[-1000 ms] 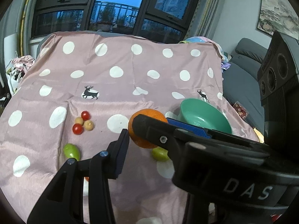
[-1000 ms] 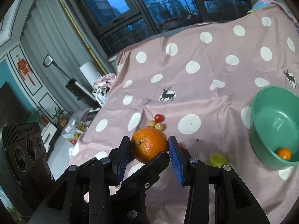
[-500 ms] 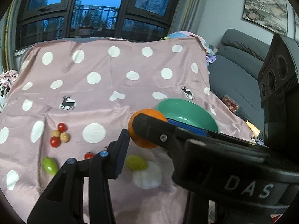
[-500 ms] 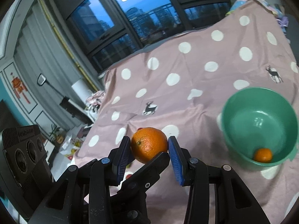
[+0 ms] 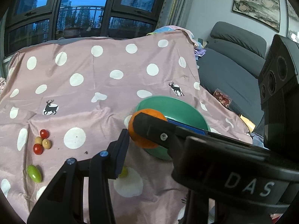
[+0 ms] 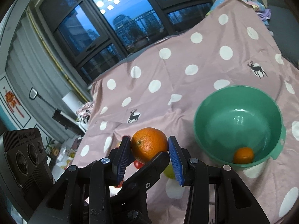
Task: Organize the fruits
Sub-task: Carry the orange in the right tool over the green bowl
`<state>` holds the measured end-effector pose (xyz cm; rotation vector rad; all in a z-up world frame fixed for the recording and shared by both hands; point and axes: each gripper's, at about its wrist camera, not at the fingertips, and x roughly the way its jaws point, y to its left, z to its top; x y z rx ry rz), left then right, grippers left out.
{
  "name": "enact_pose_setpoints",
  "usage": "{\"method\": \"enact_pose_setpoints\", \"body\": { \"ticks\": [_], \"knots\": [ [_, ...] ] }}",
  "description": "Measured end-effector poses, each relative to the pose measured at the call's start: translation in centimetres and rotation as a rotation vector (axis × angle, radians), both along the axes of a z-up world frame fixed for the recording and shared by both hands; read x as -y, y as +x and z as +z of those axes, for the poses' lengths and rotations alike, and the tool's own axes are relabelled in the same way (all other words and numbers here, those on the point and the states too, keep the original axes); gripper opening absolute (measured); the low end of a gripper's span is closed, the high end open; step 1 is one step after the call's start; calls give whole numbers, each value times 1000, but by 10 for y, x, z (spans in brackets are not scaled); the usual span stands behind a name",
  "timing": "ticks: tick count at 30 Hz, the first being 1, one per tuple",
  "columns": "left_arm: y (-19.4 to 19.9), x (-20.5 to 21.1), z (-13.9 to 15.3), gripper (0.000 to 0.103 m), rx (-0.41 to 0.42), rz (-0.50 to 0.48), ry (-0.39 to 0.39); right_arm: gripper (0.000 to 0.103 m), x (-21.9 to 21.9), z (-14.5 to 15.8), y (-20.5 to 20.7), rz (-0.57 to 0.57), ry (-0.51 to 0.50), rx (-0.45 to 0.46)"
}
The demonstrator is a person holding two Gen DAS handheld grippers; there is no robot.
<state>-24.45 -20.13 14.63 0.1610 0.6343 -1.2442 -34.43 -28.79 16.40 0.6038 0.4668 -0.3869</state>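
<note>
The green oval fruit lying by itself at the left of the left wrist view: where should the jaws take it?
Across the narrow middle of the green oval fruit, coming down from above. It lies flat on the cloth with its long axis slanted, so jaws set square to that axis should seat best; nothing crowds its sides.

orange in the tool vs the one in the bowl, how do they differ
The held orange is bigger than the bowl orange. The held orange is up off the cloth, pinched between both tools, right tool and left tool; the bowl orange rests alone at the bottom of the green bowl. Both are round and orange.
</note>
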Motion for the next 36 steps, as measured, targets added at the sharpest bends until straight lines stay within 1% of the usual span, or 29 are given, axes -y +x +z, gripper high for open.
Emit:
{"method": "enact_pose_setpoints", "body": {
  "ticks": [17,22,32,36],
  "knots": [
    [-21,32,-5,42,10,-66,17,45,23,-5,-29,-96,33,29],
    [-26,42,-7,42,4,-93,28,45,30,-7,-34,-134,41,19],
    [-33,62,-13,42,8,-126,60,45,47,-15,-44,-182,83,30],
    [-34,69,-17,42,1,-134,72,45,55,-20,-46,-206,105,21]
  ]
}}
